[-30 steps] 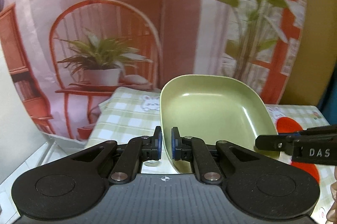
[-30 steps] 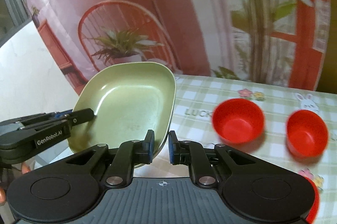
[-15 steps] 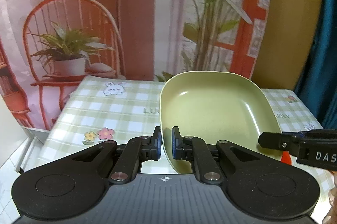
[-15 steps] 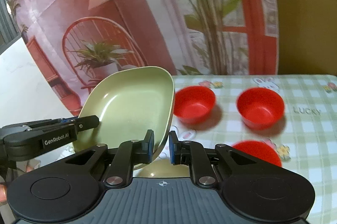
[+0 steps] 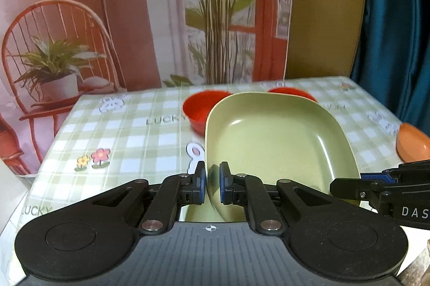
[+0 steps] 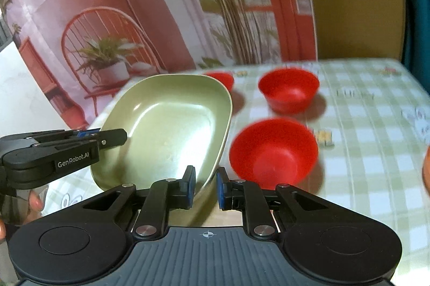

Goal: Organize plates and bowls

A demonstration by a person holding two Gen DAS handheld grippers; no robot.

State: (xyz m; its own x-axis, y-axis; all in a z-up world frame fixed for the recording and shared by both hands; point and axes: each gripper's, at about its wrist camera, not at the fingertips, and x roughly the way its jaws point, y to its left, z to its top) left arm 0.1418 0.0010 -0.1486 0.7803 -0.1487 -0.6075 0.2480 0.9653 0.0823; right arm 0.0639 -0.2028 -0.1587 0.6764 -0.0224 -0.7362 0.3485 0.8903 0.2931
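A green squarish plate (image 5: 276,141) is held between both grippers above the checked tablecloth. My left gripper (image 5: 212,185) is shut on the plate's left rim. My right gripper (image 6: 204,186) is shut on its right rim; the plate (image 6: 169,130) fills the left of the right wrist view. The other gripper shows in each view, the right one in the left wrist view (image 5: 376,186) and the left one in the right wrist view (image 6: 67,146). Three red bowls stand on the table: near (image 6: 272,151), far right (image 6: 289,90), far left (image 6: 220,79). Two show behind the plate (image 5: 201,108).
The table (image 5: 121,130) has a green checked cloth with flowers and "LUCKY" print. An orange dish (image 5: 412,143) sits at its right edge. A printed backdrop with a chair and plants hangs behind. A teal curtain (image 5: 397,31) is at the far right.
Both grippers have carried the green plate to the right and lower over the table. The red bowls now sit closer and an orange dish has come into view.
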